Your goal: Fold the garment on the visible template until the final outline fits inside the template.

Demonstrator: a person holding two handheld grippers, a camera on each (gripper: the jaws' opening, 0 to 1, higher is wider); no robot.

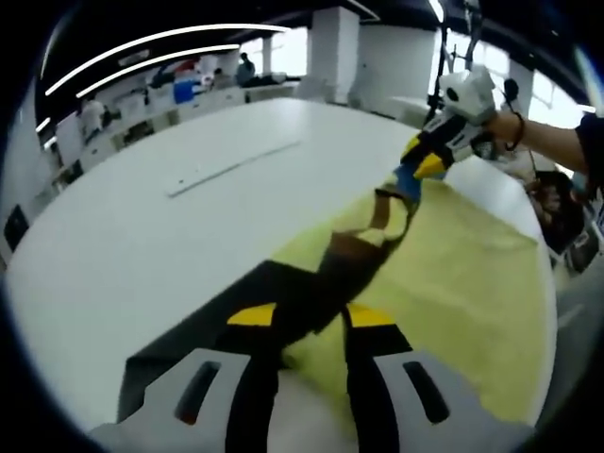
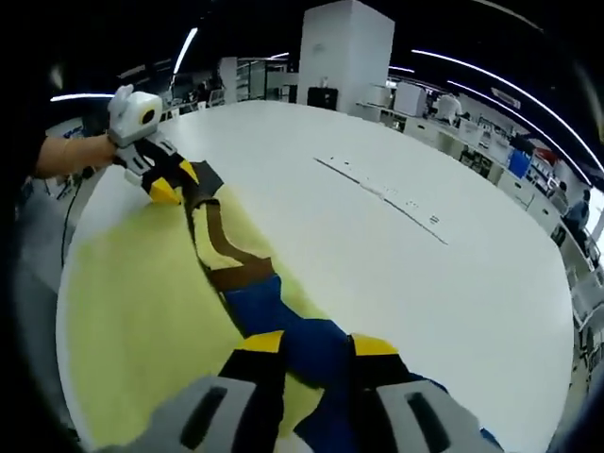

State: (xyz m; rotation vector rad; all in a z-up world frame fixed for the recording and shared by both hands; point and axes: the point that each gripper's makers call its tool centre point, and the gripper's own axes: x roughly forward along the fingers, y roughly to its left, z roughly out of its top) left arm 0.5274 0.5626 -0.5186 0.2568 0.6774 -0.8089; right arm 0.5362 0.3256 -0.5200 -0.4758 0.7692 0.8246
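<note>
Both jaws' pairs clamped on garment (image 2: 283, 330) ends

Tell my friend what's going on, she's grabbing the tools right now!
Left tool: shut on one end of the garment.
Right tool: shut on the other end.
The garment hangs stretched between them, over the yellow template on the white table.
Done: garment picked up at both ends.
Left: lay it down and fold until its outline fits inside the template.
</note>
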